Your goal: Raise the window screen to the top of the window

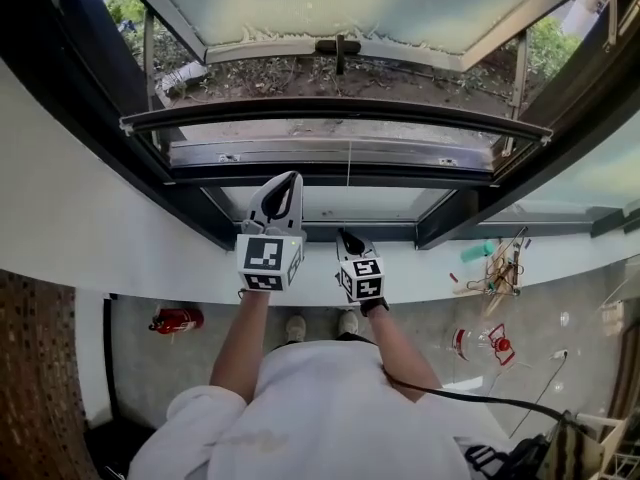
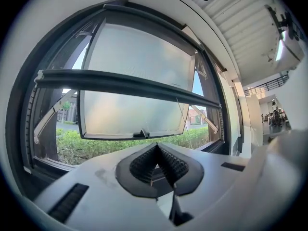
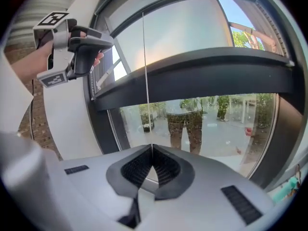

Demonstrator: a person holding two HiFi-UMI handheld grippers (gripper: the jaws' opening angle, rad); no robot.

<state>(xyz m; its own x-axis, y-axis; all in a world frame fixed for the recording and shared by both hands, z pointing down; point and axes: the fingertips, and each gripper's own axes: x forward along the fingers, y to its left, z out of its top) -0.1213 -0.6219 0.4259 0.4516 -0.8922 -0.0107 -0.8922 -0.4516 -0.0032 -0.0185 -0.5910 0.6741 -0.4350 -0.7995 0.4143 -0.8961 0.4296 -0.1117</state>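
Right gripper (image 3: 152, 147): fingers (image 3: 135, 168) are pressed together, pinching the thin white pull cord (image 3: 144, 71) right at the tips. The cord runs straight up from the pinch to the dark horizontal bottom rail of the window screen (image 3: 202, 73).

Left gripper (image 2: 157, 146): fingers (image 2: 142, 166) are also pressed together, with nothing between them. It points at the window and is clear of the cord. In the right gripper view it sits up and to the left, near the side of the dark metal window frame (image 1: 190, 203). Whether it touches the frame can't be told.

The rail spans the full width of the opening. In the left gripper view it sits at about mid-height, well below the top of the frame.

Behind the rail, a frosted-glass sash (image 2: 139, 47) is swung outward, with a dark handle (image 2: 144, 134) on its lower edge. A green hedge (image 2: 91, 141) shows under it outside.

In the head view both grippers are held out in front of the person, side by side over the white window ledge (image 1: 90, 228), with the right one nearer the body. The cord hangs from the middle of the rail down to it. A red fire extinguisher (image 1: 177, 319) lies on the floor below, to the left.
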